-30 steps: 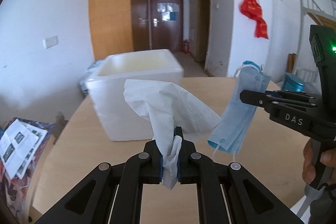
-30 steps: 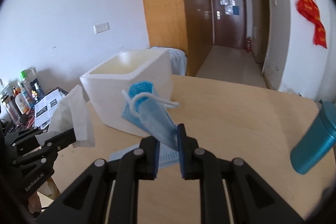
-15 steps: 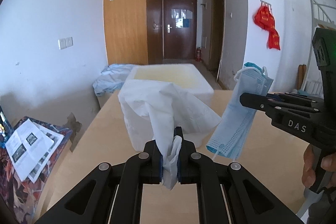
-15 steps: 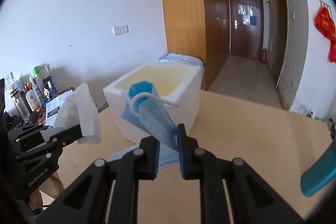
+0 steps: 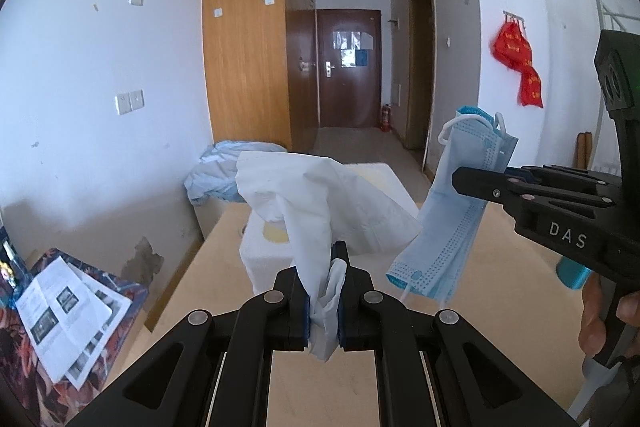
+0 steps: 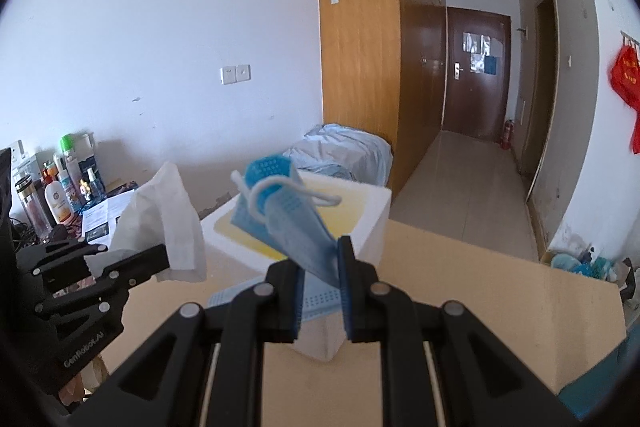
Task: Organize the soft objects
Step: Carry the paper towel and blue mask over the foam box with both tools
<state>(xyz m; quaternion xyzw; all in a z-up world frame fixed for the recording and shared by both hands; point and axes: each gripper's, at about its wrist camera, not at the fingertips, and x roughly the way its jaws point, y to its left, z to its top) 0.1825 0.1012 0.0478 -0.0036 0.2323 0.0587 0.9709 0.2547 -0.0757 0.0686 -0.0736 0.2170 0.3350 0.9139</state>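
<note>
The left gripper (image 5: pixel 323 291) is clamped tight on a white tissue (image 5: pixel 316 203); its blue pads pinch the lower folds, and the rest of the tissue billows up and out toward 12 and 2 o'clock from the jaws. A crumpled tail of tissue hangs below the pads.

The right gripper (image 6: pixel 320 291) is closed on a blue face mask (image 6: pixel 288 223). The mask is bunched between the pads and rises toward 11 o'clock, its white ear loop (image 6: pixel 296 191) curling across the top. In the left wrist view the same mask (image 5: pixel 452 211) hangs from the right gripper (image 5: pixel 464 179) at about 3 o'clock, draped down on both sides of the black finger, clear of the table.

Both soft things are held in the air above a light wooden table (image 6: pixel 500 291). A white foam box (image 6: pixel 372 215) stands on the table ahead of both grippers, at 12 o'clock, its top open and its inside yellowish. In the left wrist view the tissue hides most of the box (image 5: pixel 260 251).

A second blue mask (image 6: pixel 316 303) lies flat beneath the right gripper's jaws. Part of a hand (image 5: pixel 600 315) grips the right tool's handle at 4 o'clock in the left view, with a teal bottle (image 5: pixel 572 275) just behind it.
</note>
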